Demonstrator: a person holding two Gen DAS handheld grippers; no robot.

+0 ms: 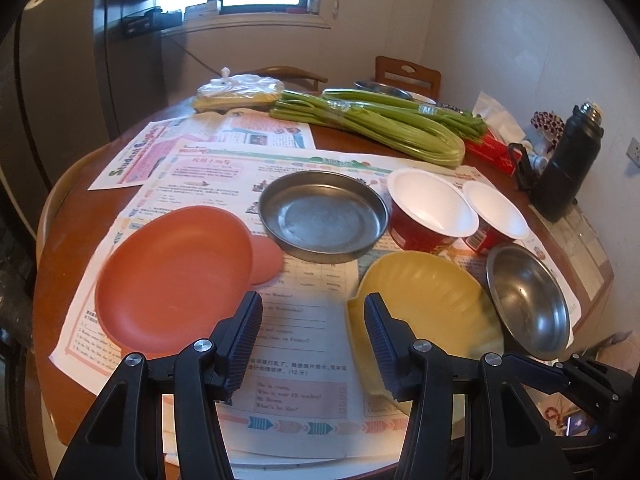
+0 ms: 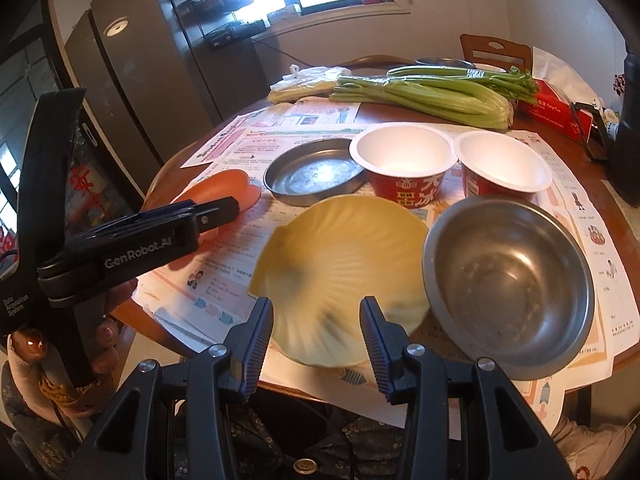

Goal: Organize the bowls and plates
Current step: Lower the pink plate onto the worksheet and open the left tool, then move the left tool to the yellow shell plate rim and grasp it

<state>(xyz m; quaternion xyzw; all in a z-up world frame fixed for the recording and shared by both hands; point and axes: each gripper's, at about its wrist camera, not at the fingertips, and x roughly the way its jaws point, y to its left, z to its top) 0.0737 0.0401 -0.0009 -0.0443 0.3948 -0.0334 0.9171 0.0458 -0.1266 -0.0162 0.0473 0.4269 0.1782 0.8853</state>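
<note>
On the round table lie an orange plate (image 1: 172, 272) at the left, a flat steel plate (image 1: 323, 216) in the middle, a yellow ribbed plate (image 1: 432, 304) and a steel bowl (image 1: 528, 300) at the right, with two red paper bowls (image 1: 430, 210) (image 1: 496, 216) behind them. My left gripper (image 1: 313, 320) is open and empty, above the paper between the orange and yellow plates. My right gripper (image 2: 317, 326) is open and empty over the near edge of the yellow plate (image 2: 340, 268). The steel bowl (image 2: 508, 284) sits to its right. The left gripper (image 2: 192, 216) shows at the left, in front of the orange plate (image 2: 228, 188).
Printed paper sheets (image 1: 304, 360) cover the table. Celery bunches (image 1: 384, 124), a plastic bag (image 1: 236, 92), a red tissue box (image 1: 496, 148) and a black flask (image 1: 568, 168) stand at the back. Wooden chairs (image 1: 408, 74) and a fridge (image 2: 120, 80) surround the table.
</note>
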